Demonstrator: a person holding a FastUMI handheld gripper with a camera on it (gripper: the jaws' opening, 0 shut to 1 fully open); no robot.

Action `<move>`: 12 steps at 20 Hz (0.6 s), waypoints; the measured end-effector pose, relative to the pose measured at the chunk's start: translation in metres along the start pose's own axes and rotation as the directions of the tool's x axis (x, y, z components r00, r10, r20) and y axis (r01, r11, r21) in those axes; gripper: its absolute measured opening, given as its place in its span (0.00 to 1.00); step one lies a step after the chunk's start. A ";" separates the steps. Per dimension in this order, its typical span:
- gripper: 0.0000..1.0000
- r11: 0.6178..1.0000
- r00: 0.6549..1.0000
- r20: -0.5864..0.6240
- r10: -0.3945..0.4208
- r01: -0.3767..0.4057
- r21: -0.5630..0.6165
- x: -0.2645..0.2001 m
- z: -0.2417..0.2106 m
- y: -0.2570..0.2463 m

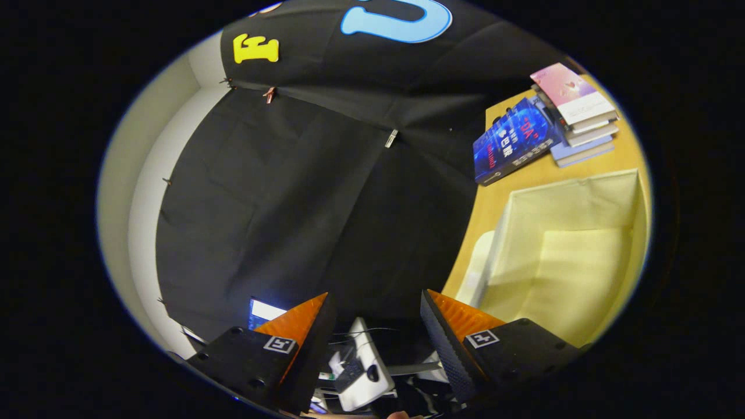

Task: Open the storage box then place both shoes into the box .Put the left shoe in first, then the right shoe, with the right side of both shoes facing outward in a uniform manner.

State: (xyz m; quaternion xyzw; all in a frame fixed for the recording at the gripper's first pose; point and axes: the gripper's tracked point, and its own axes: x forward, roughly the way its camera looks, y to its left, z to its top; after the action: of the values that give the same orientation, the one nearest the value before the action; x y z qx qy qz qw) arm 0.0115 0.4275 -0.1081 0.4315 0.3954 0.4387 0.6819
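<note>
The gripper [375, 302] has its fingers spread apart with nothing between them, so the gap is free. Ahead hangs the black cloth wall [279, 192]; that way is blocked. Off to the right sits the box [582, 198] on the table [500, 198], open on top, with lots of room inside. Beyond the box, a pile of books [559, 122] takes up the table's far corner.
</note>
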 end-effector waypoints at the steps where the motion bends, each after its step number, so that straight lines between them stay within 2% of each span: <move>1: 0.90 0.998 0.999 0.011 -0.044 0.044 -0.041 -0.008 0.000 -0.010; 3: 0.90 0.984 0.990 0.025 -0.142 0.143 -0.107 -0.031 -0.003 -0.033; 7: 0.90 0.941 0.959 0.065 -0.276 0.284 -0.187 -0.085 -0.006 -0.061; 10: 0.90 0.892 0.920 0.119 -0.372 0.390 -0.230 -0.135 -0.004 -0.084; 12: 0.90 0.849 0.882 0.146 -0.449 0.471 -0.240 -0.168 -0.006 -0.105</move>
State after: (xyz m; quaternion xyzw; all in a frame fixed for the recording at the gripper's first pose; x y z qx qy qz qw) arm -0.0177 0.2452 -0.1808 0.2458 0.3949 0.2935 0.8352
